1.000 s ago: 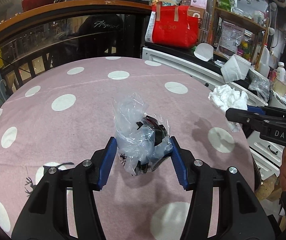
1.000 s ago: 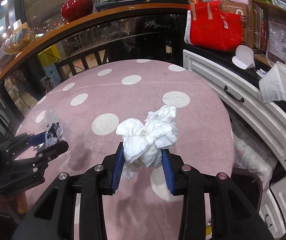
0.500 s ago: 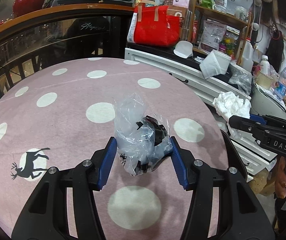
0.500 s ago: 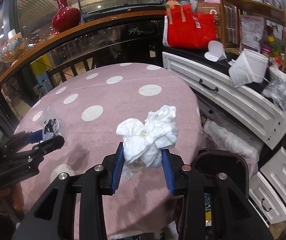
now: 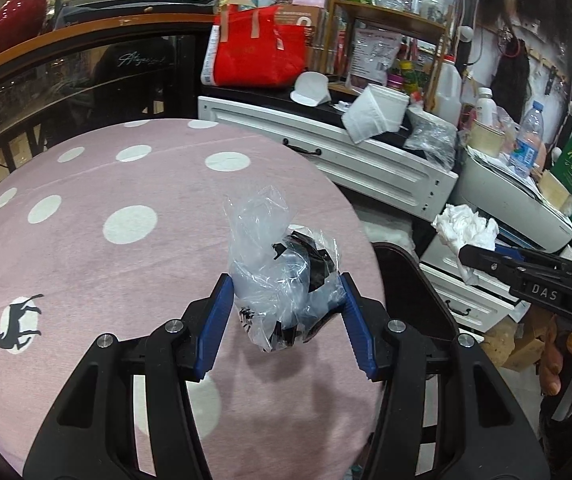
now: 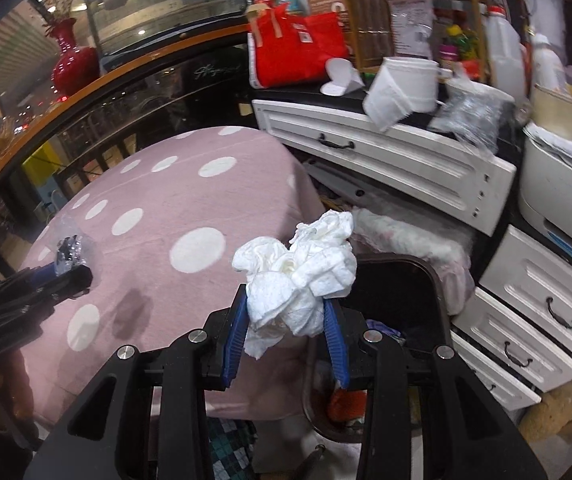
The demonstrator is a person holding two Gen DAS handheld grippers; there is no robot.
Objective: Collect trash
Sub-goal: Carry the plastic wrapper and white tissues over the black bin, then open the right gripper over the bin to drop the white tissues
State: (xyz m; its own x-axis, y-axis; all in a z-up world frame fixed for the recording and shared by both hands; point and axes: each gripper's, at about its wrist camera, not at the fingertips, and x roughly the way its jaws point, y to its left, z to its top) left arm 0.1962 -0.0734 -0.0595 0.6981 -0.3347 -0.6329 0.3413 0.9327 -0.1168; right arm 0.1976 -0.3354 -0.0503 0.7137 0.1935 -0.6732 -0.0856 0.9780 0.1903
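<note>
My left gripper [image 5: 285, 295] is shut on a crumpled clear plastic bag [image 5: 277, 276] with black scraps inside, held above the right edge of the pink dotted table [image 5: 125, 200]. My right gripper [image 6: 286, 312] is shut on a wad of white tissue [image 6: 302, 272], held over the rim of a dark brown bin [image 6: 426, 280] beside the table. In the left wrist view the right gripper [image 5: 482, 258] shows at the right with the tissue [image 5: 466, 228]. The left gripper [image 6: 73, 272] and its bag [image 6: 70, 254] appear at the left of the right wrist view.
White drawer units [image 6: 386, 160] stand right of the table with a red bag [image 5: 259, 56], paper bags, bottles and clutter on top. A fluffy pink-white cover [image 6: 406, 236] lies behind the bin. A curved wood-and-glass railing [image 5: 85, 52] runs behind the table. The bin holds some rubbish [image 6: 346, 400].
Both grippers have swung to the right across the table, each keeping its load. The bin and the drawers have come into view below the right gripper.
</note>
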